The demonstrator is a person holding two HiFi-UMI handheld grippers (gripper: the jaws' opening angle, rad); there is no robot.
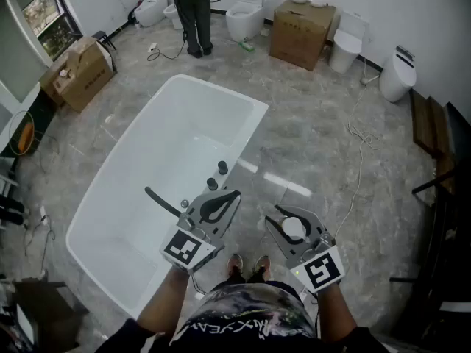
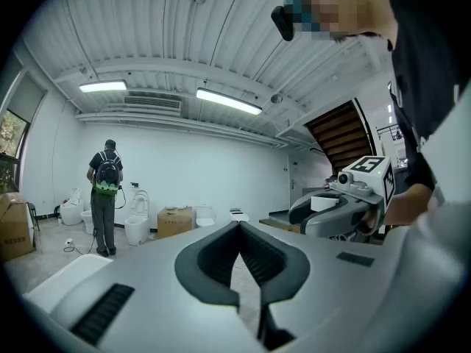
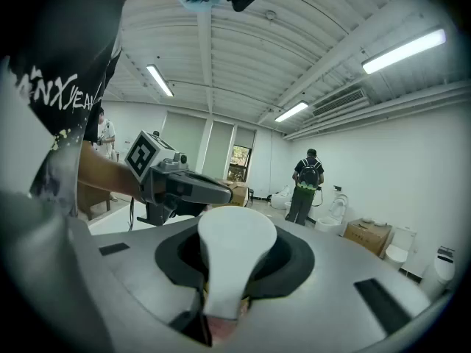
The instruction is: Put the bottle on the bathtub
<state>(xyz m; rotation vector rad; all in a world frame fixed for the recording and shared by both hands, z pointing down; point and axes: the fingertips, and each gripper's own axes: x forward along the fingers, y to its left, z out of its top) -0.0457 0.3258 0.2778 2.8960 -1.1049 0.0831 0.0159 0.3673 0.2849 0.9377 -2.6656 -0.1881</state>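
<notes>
A white bottle (image 1: pixel 292 227) sits between the jaws of my right gripper (image 1: pixel 291 229), which is shut on it; in the right gripper view the bottle (image 3: pixel 234 245) fills the dark pads, rounded end forward. The white bathtub (image 1: pixel 249 112) lies slantwise on the floor to the left and ahead, with a dark faucet (image 1: pixel 162 201) and knobs (image 1: pixel 221 168) on its near rim. My left gripper (image 1: pixel 214 207) hovers over that near rim, shut, with nothing between its pads (image 2: pixel 254 259). The two grippers are held side by side, apart.
A person (image 1: pixel 194 9) with a backpack stands beyond the tub's far end. Toilets (image 1: pixel 246 13) and cardboard boxes (image 1: pixel 302 29) line the far wall, another box (image 1: pixel 79 70) at left. A cable (image 1: pixel 360 157) trails on the marble floor at right. My feet (image 1: pixel 247 266) are just below the grippers.
</notes>
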